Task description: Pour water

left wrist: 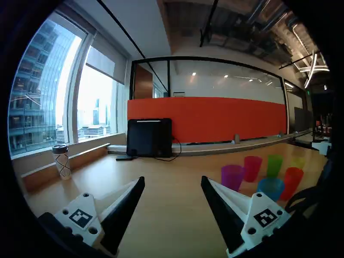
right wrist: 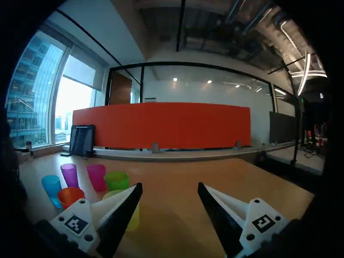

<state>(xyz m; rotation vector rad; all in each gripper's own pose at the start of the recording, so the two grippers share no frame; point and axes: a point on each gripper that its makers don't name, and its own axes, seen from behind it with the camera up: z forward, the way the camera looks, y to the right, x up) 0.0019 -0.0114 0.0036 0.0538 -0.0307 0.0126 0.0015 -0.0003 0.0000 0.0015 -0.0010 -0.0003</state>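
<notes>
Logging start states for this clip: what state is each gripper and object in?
left gripper, open, empty.
right gripper, open, empty.
purple cup, upright.
pink cup, upright.
green cup, upright.
yellow cup, upright.
orange cup, upright.
blue cup, upright.
travel mug, upright, lid on.
monitor, standing, dark.

A pale wooden tabletop [left wrist: 172,223] runs back to a long orange partition [left wrist: 206,118], and a black monitor [left wrist: 149,137] stands near the partition's left end. Above the partition rises a black-framed glass wall [left wrist: 223,81], with small ceiling spotlights [left wrist: 225,76] shining beyond it. Tall windows [left wrist: 38,94] line the left side, letting in bright daylight and showing high-rise buildings outside; a roller blind [left wrist: 105,58] covers the top of one pane. A brown wooden door [left wrist: 142,81] stands in the corner. Overhead, the dark exposed ceiling [left wrist: 241,26] carries pipes and ducts, with linear light strips [left wrist: 311,69] glowing on the right. In the right gripper view, a neighbouring desk [right wrist: 301,157] lies farther right.
</notes>
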